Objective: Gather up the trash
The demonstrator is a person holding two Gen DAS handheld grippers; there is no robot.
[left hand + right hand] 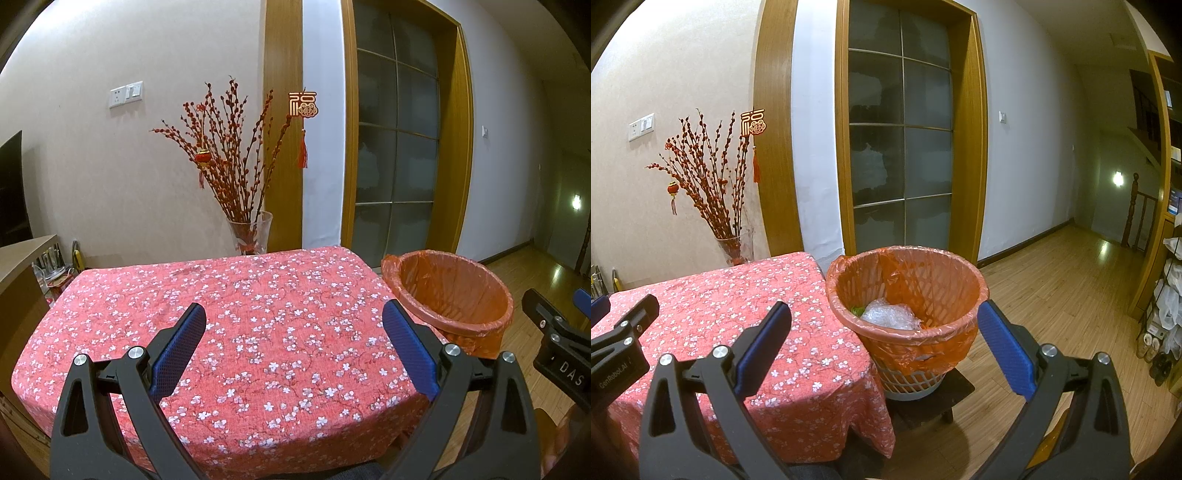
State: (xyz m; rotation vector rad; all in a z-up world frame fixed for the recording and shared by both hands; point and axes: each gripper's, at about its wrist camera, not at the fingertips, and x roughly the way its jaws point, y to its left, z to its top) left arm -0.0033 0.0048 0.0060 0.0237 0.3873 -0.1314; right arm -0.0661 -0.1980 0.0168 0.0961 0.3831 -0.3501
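Over the floral tablecloth (258,332) I am holding my left gripper (293,317) wide and empty; my right gripper (884,317) is gaping before the orange-lined wastebasket (923,350), crumpled plastic trash (890,314) lying inside.

The surface (258,332) lay ahead of the left tongs (293,326); the bin (905,295) stood beside its right edge, ahead of the right tongs (884,325), holding crumpled plastic (890,314).

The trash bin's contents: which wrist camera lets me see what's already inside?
The right wrist view. It looks down into the trash bin, showing crumpled clear plastic and a bit of green at the bottom. The left wrist view shows the bin only at the table's right edge, from a flatter angle: just orange liner, contents hidden.
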